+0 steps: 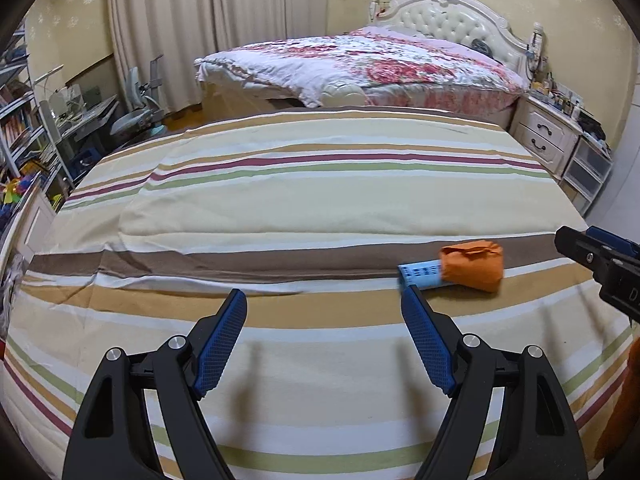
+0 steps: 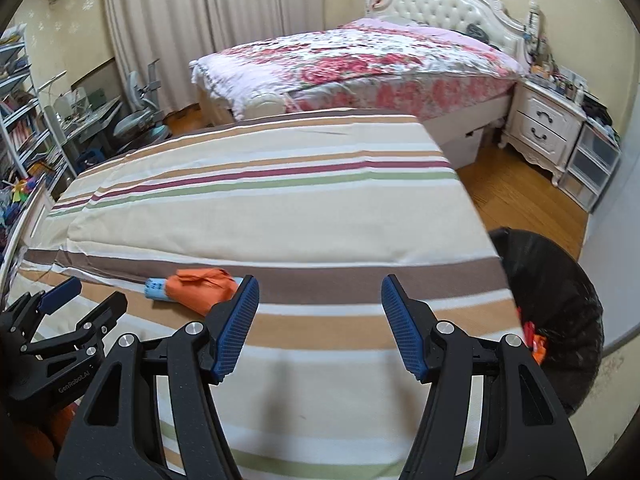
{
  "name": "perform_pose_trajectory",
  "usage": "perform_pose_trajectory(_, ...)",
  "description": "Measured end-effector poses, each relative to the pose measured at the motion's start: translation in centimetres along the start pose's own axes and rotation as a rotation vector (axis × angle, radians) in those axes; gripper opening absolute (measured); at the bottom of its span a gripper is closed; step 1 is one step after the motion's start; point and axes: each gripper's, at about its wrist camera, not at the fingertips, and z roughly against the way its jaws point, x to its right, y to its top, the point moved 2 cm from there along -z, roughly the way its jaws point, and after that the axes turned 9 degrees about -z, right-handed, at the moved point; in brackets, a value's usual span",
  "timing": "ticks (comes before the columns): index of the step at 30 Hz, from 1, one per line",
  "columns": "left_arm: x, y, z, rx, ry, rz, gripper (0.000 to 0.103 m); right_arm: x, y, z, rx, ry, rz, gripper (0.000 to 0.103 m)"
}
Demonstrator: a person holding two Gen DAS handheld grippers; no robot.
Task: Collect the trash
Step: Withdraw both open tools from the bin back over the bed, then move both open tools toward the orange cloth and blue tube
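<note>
Trash, an orange wad (image 1: 472, 265) overlapping a blue wrapper (image 1: 420, 275), lies on the striped bed (image 1: 304, 208); with left gripper (image 1: 324, 338) and right gripper (image 2: 318, 326) both spread empty, I'd pinch the wad low, then carry it to the black bin (image 2: 560, 280).

Striped sheet (image 1: 304, 208) spread flat over near surface: cream, tan, brown, maroon, green bands. Beyond it, bed (image 1: 360, 64) under pink floral quilt, white tufted headboard (image 1: 452, 20) at far end. White nightstand (image 1: 548, 136) with two drawers beside bed, clutter on top. Clear plastic drawers (image 2: 592, 164) next to nightstand. Pale curtains (image 1: 200, 20) at back wall. Shelves (image 1: 20, 120) with books at left, desk chair (image 2: 140, 120) near them. Wooden floor (image 2: 520, 200) at right.
</note>
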Motion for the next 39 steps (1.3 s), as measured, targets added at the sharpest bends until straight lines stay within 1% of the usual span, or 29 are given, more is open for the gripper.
perform_pose_trajectory(5,-2.9,-1.3,0.0,-0.022,0.03,0.061,0.077,-3.0,0.5,-1.4,-0.019,0.019,0.047,0.062)
perform_pose_trajectory(8,-3.6,-1.7,0.1,-0.024,0.028,0.072,0.077,-4.0,0.4,-2.9,-0.04,0.001,0.075,0.063)
perform_pose_trajectory(11,-3.8,-2.0,0.2,-0.022,0.02,0.075,0.077,-4.2,-0.3,-3.8,-0.073,-0.007,0.088,0.063)
perform_pose_trajectory(16,-4.0,-1.9,-0.2,-0.027,0.008,0.079,0.077,-4.1,-1.9,-2.7,-0.083,-0.011,0.103,0.064)
perform_pose_trajectory(18,-3.9,-1.9,-0.3,-0.026,0.008,0.077,0.077,-4.0,-2.5,-2.5,-0.093,-0.01,0.112,0.067)
perform_pose_trajectory(22,-3.9,-2.0,-0.3,-0.027,0.007,0.08,0.077,-4.1,-3.6,-3.0,-0.124,-0.014,0.121,0.068)
perform_pose_trajectory(23,-3.8,-2.0,-0.3,-0.027,0.006,0.082,0.077,-4.3,-3.7,-2.9,-0.118,-0.017,0.124,0.068)
perform_pose_trajectory(27,-3.8,-2.0,-0.3,-0.03,0.006,0.083,0.077,-5.0,-3.7,-2.3,-0.116,0.014,0.126,0.068)
perform_pose_trajectory(31,-3.8,-2.1,-0.2,-0.026,0.008,0.081,0.077,-6.4,-3.1,-1.9,-0.095,0.037,0.137,0.071)
perform_pose_trajectory(34,-3.9,-2.1,-0.3,-0.029,0.007,0.085,0.077,-7.6,-2.4,-2.1,-0.074,0.053,0.142,0.076)
perform_pose_trajectory(39,-3.9,-2.0,-0.4,-0.029,0.001,0.09,0.077,-8.1,-2.4,-3.4,-0.096,0.033,0.161,0.076)
